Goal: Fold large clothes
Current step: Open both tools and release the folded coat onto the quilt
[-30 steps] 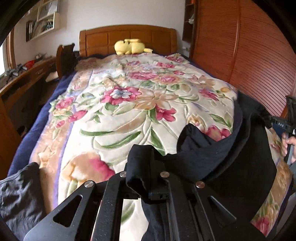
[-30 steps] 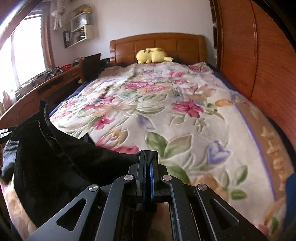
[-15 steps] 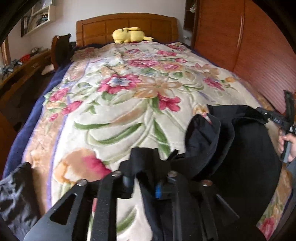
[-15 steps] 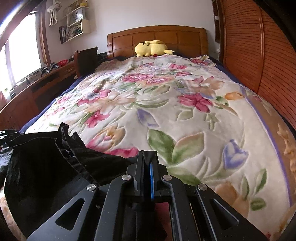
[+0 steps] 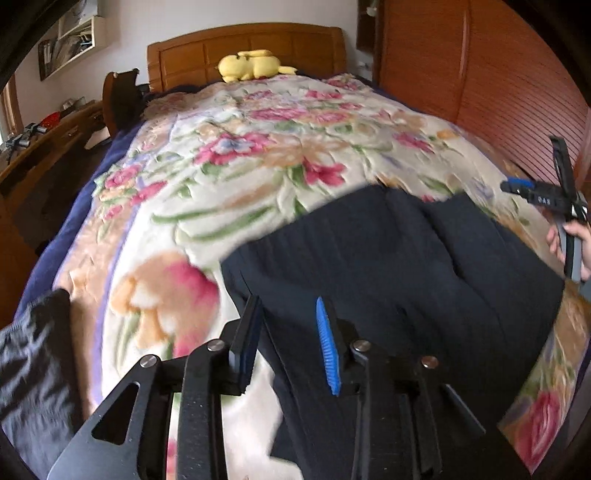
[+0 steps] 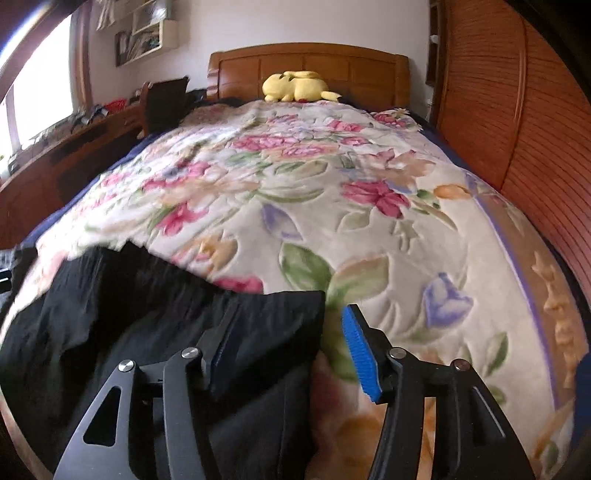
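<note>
1. We saw no containers on the bed; the only open storage was a wall shelf (image 6: 147, 29) above the desk, its contents too blurred to name.
2. The surface was a bed covered by a floral blanket (image 6: 295, 192), with a wooden headboard (image 6: 310, 66) at the far end and a yellow plush toy (image 6: 295, 86) lying against it. A slatted wooden wardrobe (image 6: 517, 129) ran along the right side; a long wooden desk (image 6: 55, 155) and a window (image 6: 40, 92) were on the left.
3. A second dark cloth (image 5: 33, 369) lay at the near left edge of the bed.
4. The black garment (image 5: 406, 266) lay spread flat on the near end of the blanket, its long axis running across the bed between our two grippers.
5. Our left gripper (image 5: 288, 339) had its jaws opening over the garment's left edge, pads clear of the cloth.
6. Our right gripper (image 6: 288, 347) had its jaws opening, with the garment's right corner between them but not pinched; a hand (image 5: 576, 243) held it.
</note>
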A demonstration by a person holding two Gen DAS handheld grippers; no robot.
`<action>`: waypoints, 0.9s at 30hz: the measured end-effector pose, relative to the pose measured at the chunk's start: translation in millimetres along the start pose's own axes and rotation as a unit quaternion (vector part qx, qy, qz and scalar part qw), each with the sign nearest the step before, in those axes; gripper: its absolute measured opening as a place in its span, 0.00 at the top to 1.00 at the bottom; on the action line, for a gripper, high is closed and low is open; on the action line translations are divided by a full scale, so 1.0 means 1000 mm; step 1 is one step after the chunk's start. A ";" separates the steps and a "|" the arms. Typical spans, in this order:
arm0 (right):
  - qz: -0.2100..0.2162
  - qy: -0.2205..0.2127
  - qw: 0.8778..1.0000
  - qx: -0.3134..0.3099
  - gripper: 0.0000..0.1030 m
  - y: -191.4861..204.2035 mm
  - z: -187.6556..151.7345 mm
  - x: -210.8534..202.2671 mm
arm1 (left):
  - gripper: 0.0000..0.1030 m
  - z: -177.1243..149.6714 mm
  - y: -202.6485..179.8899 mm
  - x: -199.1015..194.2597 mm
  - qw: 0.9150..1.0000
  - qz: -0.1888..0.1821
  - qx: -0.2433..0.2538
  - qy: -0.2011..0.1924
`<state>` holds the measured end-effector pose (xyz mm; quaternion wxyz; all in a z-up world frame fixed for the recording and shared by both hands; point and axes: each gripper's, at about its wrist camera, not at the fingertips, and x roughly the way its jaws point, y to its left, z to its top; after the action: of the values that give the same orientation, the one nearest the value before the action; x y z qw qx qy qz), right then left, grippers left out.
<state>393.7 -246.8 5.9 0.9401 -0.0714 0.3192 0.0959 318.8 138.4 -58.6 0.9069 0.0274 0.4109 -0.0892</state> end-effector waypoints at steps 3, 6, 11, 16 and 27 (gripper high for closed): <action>0.004 0.010 1.000 -0.023 0.43 0.007 -0.020 -0.015 | 0.69 -0.019 -0.012 -0.006 1.000 0.001 0.010 0.007; 0.009 0.018 0.999 -0.035 0.43 0.012 -0.040 -0.033 | 0.69 -0.039 -0.024 -0.015 1.000 0.003 0.017 0.011; 0.031 0.020 0.999 -0.025 0.43 0.012 -0.065 -0.063 | 0.69 -0.063 -0.037 -0.029 1.000 0.011 0.025 0.013; 0.038 0.021 0.999 -0.023 0.43 0.013 -0.084 -0.087 | 0.69 -0.074 -0.043 -0.043 0.999 0.018 0.029 0.006; 0.033 0.028 0.999 -0.021 0.39 0.021 -0.123 -0.130 | 0.68 -0.097 -0.047 -0.057 1.000 0.018 0.018 0.006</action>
<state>216.0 -268.2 -12.4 0.9255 -0.0832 0.3453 0.1311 201.3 112.4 -79.2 0.9050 0.0514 0.4146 -0.0800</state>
